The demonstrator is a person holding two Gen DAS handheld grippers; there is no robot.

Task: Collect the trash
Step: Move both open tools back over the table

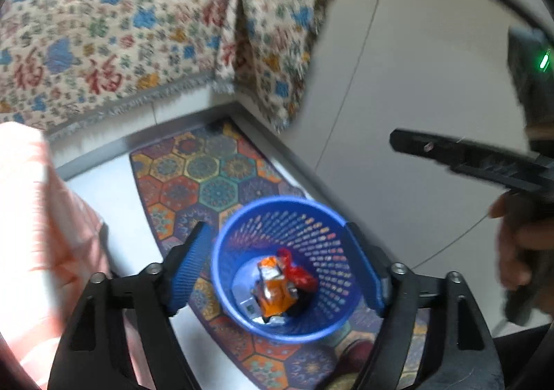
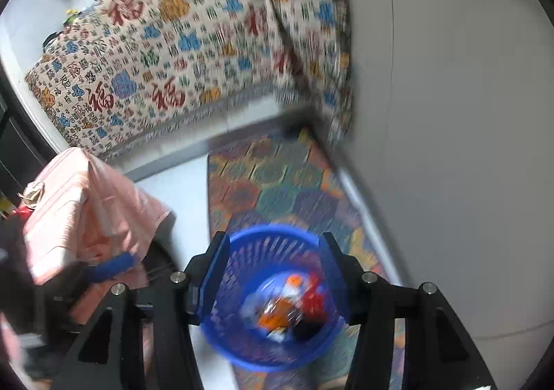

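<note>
Your left gripper (image 1: 280, 272) hangs over the blue basket (image 1: 242, 234) with its jaws spread wide and nothing between the pads; the wrappers you see framed between them lie down in the basket, not in your grip. Your right gripper (image 2: 273, 282) hovers over the same basket (image 2: 242, 348), jaws partly apart, and they too look empty, though that view is smeared by motion.

By the look of it you are at the drop-off step: both grippers are over the bin and neither carries anything. Your next move is most likely to lift away and look for more litter; none shows on the patterned rug (image 1: 207, 172) or the pale floor (image 1: 398, 96) in these views, so you will need to turn toward the rest of the room.

Inside the basket lie an orange wrapper (image 1: 273, 289), a red crumpled piece (image 1: 297, 274) touching it, something dark beneath, and pale scraps at the bottom. The basket stands upright on the rug, near the cloth-draped bed (image 1: 121, 26).
</note>
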